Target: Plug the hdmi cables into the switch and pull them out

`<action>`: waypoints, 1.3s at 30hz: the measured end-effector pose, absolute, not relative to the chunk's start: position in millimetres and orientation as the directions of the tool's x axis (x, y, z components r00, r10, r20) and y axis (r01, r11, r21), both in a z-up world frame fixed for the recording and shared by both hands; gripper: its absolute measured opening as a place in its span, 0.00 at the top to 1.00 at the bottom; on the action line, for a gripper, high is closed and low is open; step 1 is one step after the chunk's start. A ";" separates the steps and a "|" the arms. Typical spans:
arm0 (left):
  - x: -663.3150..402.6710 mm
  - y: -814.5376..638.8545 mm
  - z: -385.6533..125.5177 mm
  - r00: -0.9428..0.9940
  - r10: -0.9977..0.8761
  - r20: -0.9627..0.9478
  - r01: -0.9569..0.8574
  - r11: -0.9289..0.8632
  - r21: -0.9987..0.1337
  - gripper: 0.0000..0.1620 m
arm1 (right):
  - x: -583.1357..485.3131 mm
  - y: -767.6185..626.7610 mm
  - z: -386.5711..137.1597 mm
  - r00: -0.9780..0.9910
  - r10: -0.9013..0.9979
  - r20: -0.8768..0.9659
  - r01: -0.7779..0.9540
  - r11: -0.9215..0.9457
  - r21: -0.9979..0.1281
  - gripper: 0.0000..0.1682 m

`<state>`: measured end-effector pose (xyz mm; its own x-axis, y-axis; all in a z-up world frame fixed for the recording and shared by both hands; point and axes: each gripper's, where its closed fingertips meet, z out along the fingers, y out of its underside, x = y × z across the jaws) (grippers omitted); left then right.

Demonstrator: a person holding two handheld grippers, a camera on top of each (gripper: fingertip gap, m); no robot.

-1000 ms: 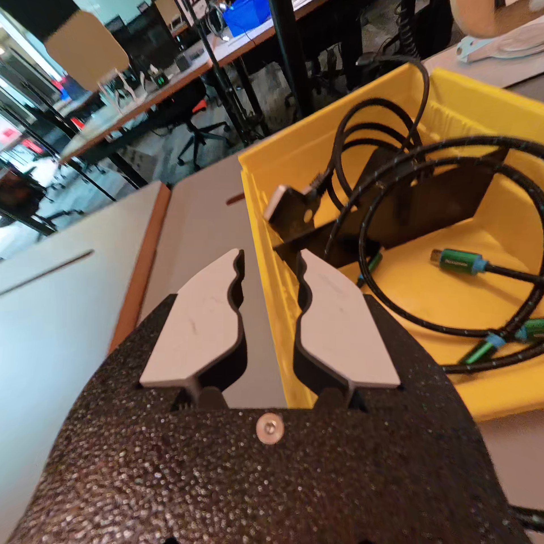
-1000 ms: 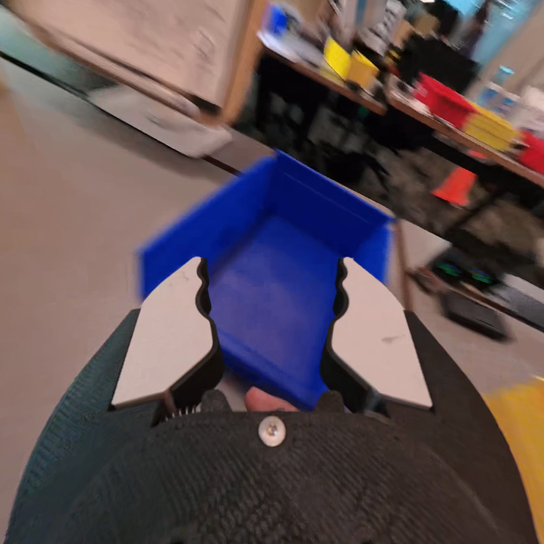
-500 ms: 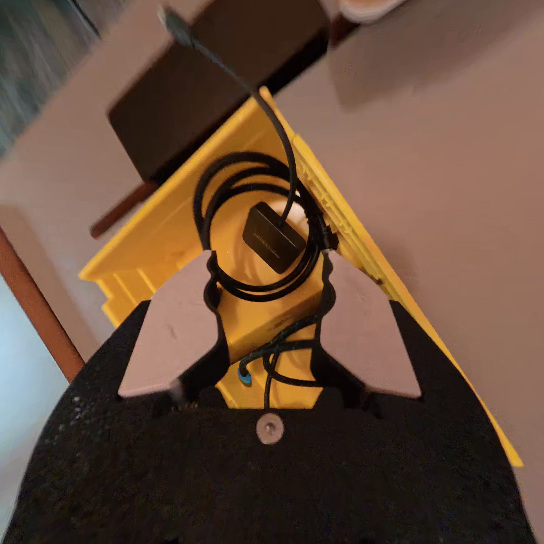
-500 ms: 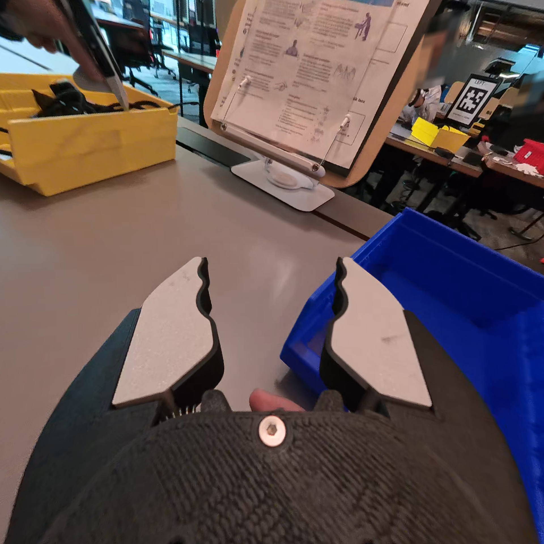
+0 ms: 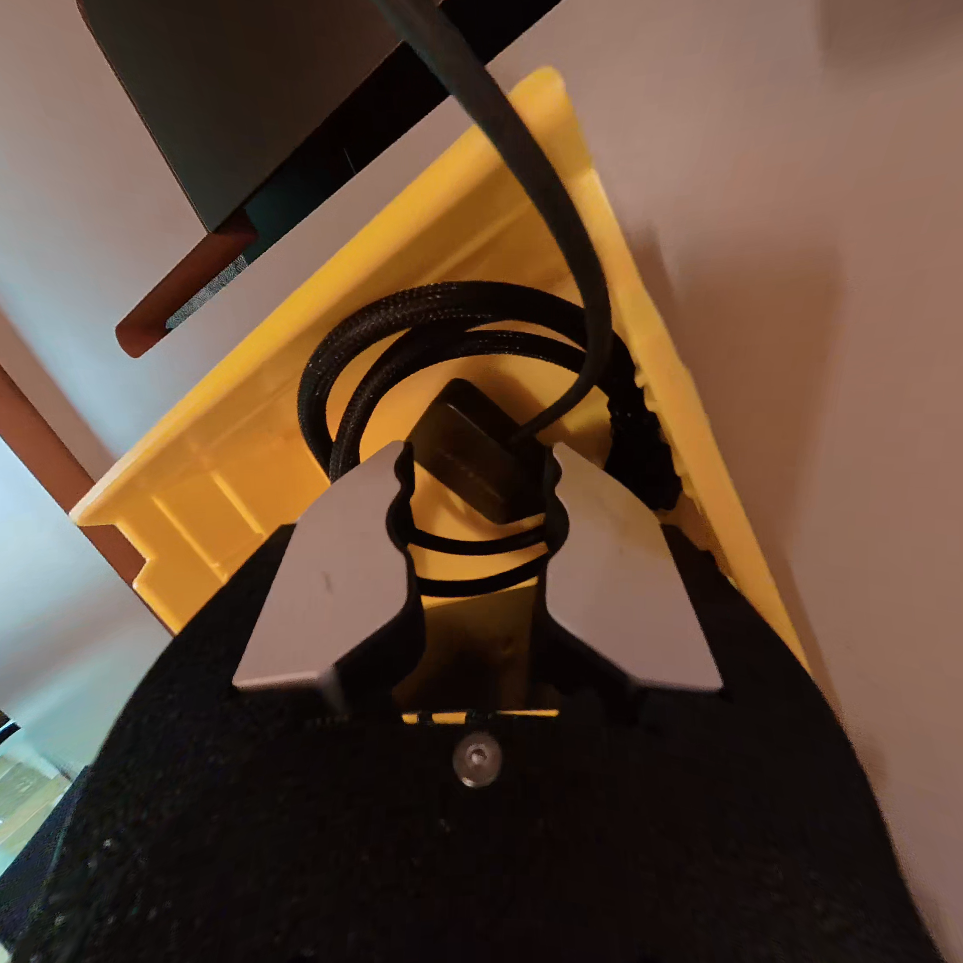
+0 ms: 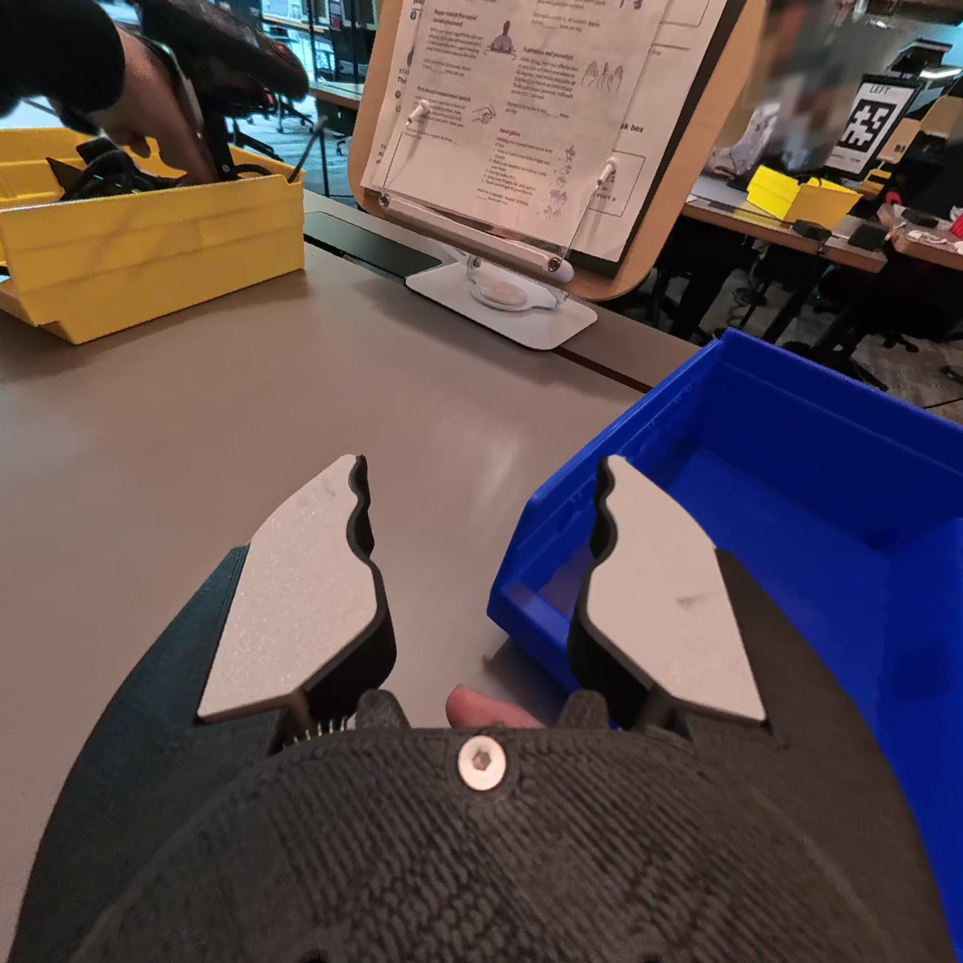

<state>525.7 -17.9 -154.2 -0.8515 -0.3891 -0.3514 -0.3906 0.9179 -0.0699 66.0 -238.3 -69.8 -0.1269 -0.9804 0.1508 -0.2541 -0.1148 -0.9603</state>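
In the left wrist view a small black switch box (image 5: 464, 458) lies in a yellow bin (image 5: 234, 484), inside a coil of black braided HDMI cable (image 5: 365, 333). A smooth black lead (image 5: 547, 208) runs up from the switch. My left gripper (image 5: 477, 451) is open and low in the bin, with a jaw on either side of the switch. I cannot tell whether they touch it. My right gripper (image 6: 482, 461) is open and empty, low over the grey table (image 6: 260, 406). The right wrist view shows the left gripper (image 6: 208, 125) down in the yellow bin (image 6: 156, 245) at far left.
An empty blue bin (image 6: 781, 495) stands right next to my right gripper. A wooden document stand (image 6: 521, 156) with a printed sheet stands at the back of the table on a white base. Other desks with bins lie behind it.
My left gripper has swung over the yellow bin and come down close around the switch, its jaws narrowing over the last half second. My right gripper has turned left from the blue bin and is now nearly still.
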 end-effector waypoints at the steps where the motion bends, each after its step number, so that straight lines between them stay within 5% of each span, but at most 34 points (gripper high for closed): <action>1: 526.3 -16.1 -157.1 -0.851 -0.383 -0.360 -0.384 0.921 -0.071 0.76 | 66.2 -237.2 -70.5 -0.122 -0.981 0.151 -0.257 -0.116 -0.959 0.51; 3: 533.0 -9.1 -158.4 -0.842 -0.329 -0.427 -0.336 0.940 -0.061 0.98 | 65.7 -236.8 -70.7 -0.125 -0.978 0.164 -0.266 -0.126 -0.956 0.52; 4: 536.4 -6.2 -156.6 -0.836 -0.301 -0.459 -0.309 0.949 -0.060 1.00 | 64.9 -236.9 -70.7 -0.129 -0.976 0.174 -0.272 -0.134 -0.953 0.52; 12: 532.1 -20.1 -100.6 -0.859 -0.335 -0.387 -0.212 0.921 -0.327 1.00 | 63.5 -233.1 -66.5 -0.127 -0.977 0.173 -0.268 -0.134 -0.954 0.54; 18: 502.5 -42.5 -81.1 -0.947 -0.134 -0.292 0.011 0.896 -0.444 1.00 | 63.7 -229.1 -65.9 -0.116 -0.975 0.192 -0.276 -0.154 -0.949 0.54; 22: 500.3 -35.8 -105.6 -0.958 -0.012 -0.288 0.090 0.937 -0.338 0.77 | 61.9 -228.0 -66.6 -0.105 -0.972 0.212 -0.289 -0.175 -0.941 0.54; 33: 522.3 -36.1 -149.8 -0.878 0.063 -0.475 0.165 0.971 -0.175 0.97 | 68.8 -228.8 -80.4 -0.083 -0.977 0.194 -0.312 -0.160 -0.937 0.54; 39: 517.7 -42.2 -112.2 -0.876 -0.079 -0.477 0.132 0.909 -0.394 0.98 | 70.8 -216.4 -75.6 -0.055 -0.975 0.214 -0.302 -0.188 -0.934 0.54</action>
<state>517.7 -42.2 -112.2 -0.8755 -0.0794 -0.4766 0.1323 0.9093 -0.3945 70.8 -216.4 -75.6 -0.0553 -0.9752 0.2141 -0.3024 -0.1880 -0.9344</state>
